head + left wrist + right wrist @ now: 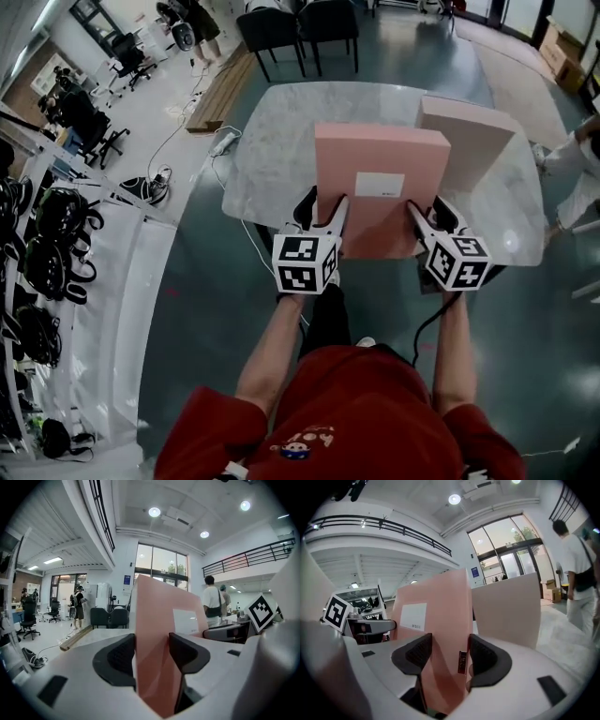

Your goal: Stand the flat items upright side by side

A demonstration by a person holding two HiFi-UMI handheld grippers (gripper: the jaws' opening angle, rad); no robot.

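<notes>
Two pink box (380, 155) edges within left gripper (323, 208), right gripper (429, 212) jaws

Operator wears a red short-sleeved T-shirt (361, 408) with a small cartoon print (300, 444) on the chest, dark trousers (328, 317) and a white shoe (366, 343), only the tip visible. Left gripper (323, 208): white moulded plastic shell, matte black contoured pads (119, 660), rear cube with black-and-white square markers (305, 264). Right gripper (431, 214): same white shell, same black pads (417, 656), own black-and-white marker cube (457, 261), plus a thin black cable (427, 333) trailing off its underside.
</notes>
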